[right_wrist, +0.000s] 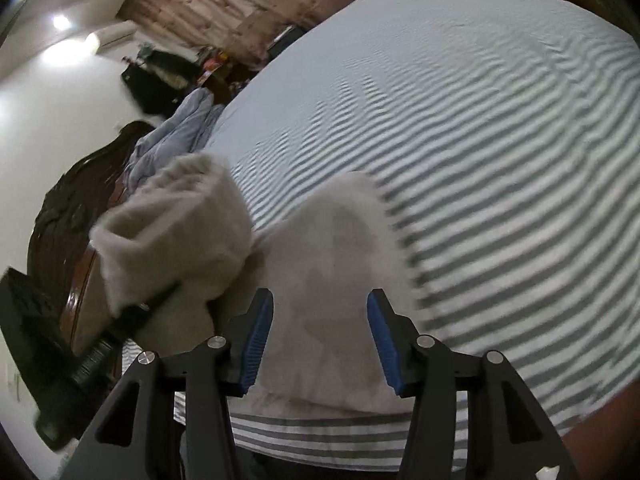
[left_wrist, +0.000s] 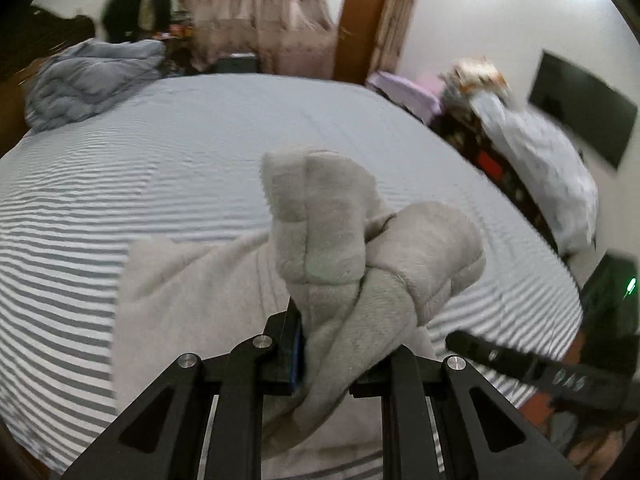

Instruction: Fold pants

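The pants (left_wrist: 224, 304) are soft grey fleece, lying at the near edge of the bed (left_wrist: 200, 140), which we take as our landmark. Most of the cloth rests flat on the bed's striped sheet, close to where we stand. One bunched end is lifted above the sheet, and that is the part we hold.

Our left gripper (left_wrist: 332, 344) is clamped tight on that raised bunch. The fabric wads up between its fingers and flops over the tips, so the grip looks firm. We judge the end is held high so that it can be carried over the flat part to make a fold.

Our right gripper (right_wrist: 320, 336) hovers over the flat part of the pants near the bed's edge. Its blue pads (right_wrist: 256, 340) stand apart with only air between them, and they grip nothing. From the right wrist view the lifted bunch sits to the left of this gripper, with the left tool under it. The picture is blurred there, so we cannot tell whether it is a leg end or the waistband.

At the bed's far corner lies a crumpled blue quilt (left_wrist: 92, 80), well apart from the pants.
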Motion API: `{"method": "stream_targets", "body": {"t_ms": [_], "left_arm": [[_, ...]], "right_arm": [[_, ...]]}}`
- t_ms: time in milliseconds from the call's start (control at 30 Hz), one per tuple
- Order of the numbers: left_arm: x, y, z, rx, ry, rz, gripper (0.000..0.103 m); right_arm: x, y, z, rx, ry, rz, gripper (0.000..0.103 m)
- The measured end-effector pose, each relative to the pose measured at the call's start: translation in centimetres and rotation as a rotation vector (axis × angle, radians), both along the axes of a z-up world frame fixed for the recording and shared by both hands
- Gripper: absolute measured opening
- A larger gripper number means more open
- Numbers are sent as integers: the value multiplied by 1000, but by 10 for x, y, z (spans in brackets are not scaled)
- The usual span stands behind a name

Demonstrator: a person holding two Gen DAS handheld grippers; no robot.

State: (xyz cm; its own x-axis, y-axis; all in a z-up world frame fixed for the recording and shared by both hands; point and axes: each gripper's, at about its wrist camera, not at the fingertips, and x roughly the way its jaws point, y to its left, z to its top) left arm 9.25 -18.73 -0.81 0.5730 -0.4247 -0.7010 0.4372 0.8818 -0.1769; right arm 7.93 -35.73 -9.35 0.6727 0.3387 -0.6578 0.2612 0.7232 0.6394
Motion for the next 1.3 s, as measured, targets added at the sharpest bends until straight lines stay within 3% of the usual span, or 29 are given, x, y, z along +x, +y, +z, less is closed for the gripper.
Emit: {"method": "stream_targets", "body": {"t_ms": [133,300,700,867,1033,1167,1300], "left_arm": [[-16,-36,-28,118,-36,-14,18],[-34,-45,-47,213,-88,-33,23],[-41,-16,-47,181,-34,-84,30],[-38,-25,-45,192,-7,-52,33],[-40,-40,-47,259,-7,-32,38],[-48,-50,-47,345,-44,-7,51],[-50,-44,-47,354,-45,-1,63]], "right_arm": [[-13,-24,-16,32,28,-44,48],[-17,-36,-31,59,44,-59,48],[-15,-25,-30,73,28,-18,49],[-16,-26,-28,64,31,-14,49],[-22,-28,-26,58,31,-20,49],[-27,-29,-26,58,31,-27,50],[-35,-33,-27,54,33,-38,50]]}}
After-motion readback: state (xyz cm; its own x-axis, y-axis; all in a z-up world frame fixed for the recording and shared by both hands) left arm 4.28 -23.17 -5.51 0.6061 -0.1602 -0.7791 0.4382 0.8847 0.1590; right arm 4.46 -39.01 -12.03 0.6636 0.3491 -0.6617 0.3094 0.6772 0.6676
